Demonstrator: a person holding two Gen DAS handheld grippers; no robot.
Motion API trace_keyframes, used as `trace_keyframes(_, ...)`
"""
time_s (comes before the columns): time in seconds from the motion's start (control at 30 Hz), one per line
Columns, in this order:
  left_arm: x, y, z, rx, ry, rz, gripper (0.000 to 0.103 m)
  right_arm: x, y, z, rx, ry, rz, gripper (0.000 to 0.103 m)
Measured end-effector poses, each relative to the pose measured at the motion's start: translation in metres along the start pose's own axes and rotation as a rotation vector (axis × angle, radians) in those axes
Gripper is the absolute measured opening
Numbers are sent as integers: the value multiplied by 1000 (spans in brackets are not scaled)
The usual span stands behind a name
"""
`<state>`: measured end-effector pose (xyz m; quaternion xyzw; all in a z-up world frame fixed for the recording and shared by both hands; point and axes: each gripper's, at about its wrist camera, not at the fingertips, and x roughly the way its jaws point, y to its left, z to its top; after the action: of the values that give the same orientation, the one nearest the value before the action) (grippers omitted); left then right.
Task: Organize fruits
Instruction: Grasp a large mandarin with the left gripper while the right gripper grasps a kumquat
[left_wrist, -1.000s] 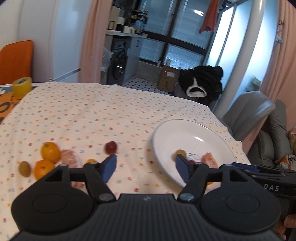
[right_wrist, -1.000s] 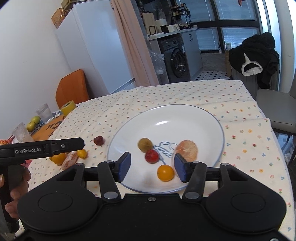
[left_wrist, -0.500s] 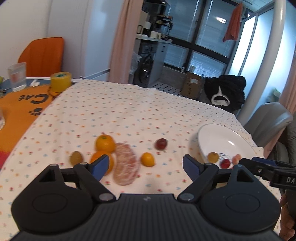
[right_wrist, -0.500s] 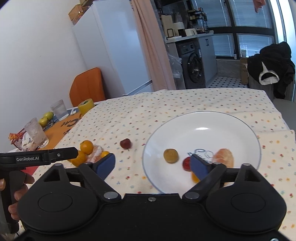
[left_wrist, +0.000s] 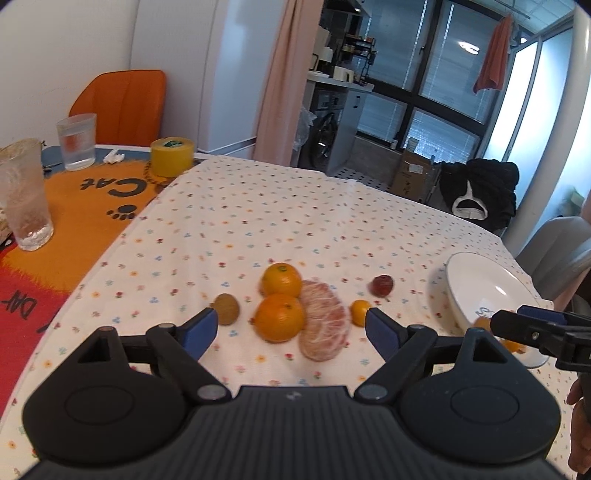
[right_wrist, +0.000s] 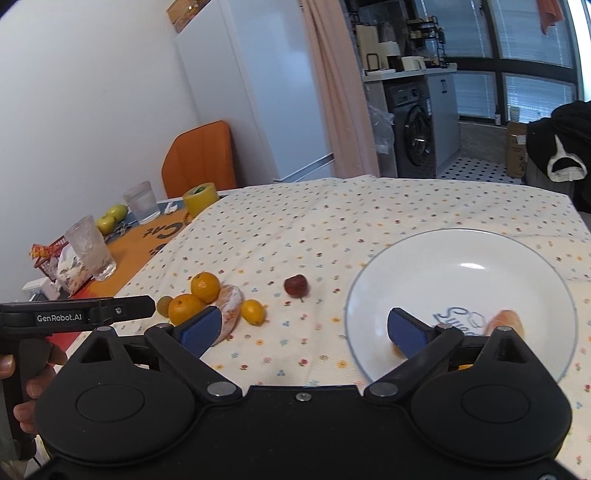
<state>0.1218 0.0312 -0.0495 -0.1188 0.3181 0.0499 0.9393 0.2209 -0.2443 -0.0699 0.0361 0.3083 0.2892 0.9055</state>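
Note:
Loose fruit lies on the dotted tablecloth: two oranges (left_wrist: 280, 316) (left_wrist: 281, 279), a peeled citrus (left_wrist: 324, 324), a kiwi (left_wrist: 226, 308), a small orange kumquat (left_wrist: 360, 308) and a dark red fruit (left_wrist: 382, 285). My left gripper (left_wrist: 291, 332) hovers open just short of the oranges and peeled citrus, holding nothing. The white plate (right_wrist: 458, 254) sits at the right with a peeled segment (right_wrist: 505, 322) and other fruit partly hidden behind my right gripper (right_wrist: 303, 328), which is open and empty over the plate's left rim. The red fruit (right_wrist: 295, 285) lies ahead of it.
At the table's left on an orange mat stand two glasses (left_wrist: 23, 195) (left_wrist: 77, 141), a yellow tape roll (left_wrist: 172, 156) and green apples (right_wrist: 112, 216). An orange chair (left_wrist: 122, 103) is behind. A grey chair (left_wrist: 554, 240) stands right of the plate.
Both grippers swung left, away from the plate toward the loose fruit. The left one now faces the oranges and peeled citrus; both jaws opened wider.

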Motion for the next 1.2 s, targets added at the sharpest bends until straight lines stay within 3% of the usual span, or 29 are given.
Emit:
trace_keyframes(0.23,2,15,2,-21,-17,30,85,13,14,5,-33,9,30,95)
trace_keyframes(0.4,10,16,1,-20,-18,18,81,25,22,6,-61,30,55,83)
trace_keyframes(0.47,16,15,1,-14,-9,13,78,31,25,7,-64,44,67,74)
trace_keyframes(0.87,49,10,1,-16,61,-36,51,68,30,9,-82,128,89,48)
trace_keyframes(1.2,73,17,4,-34,115,-52,40,99,33,12,-94,176,106,43)
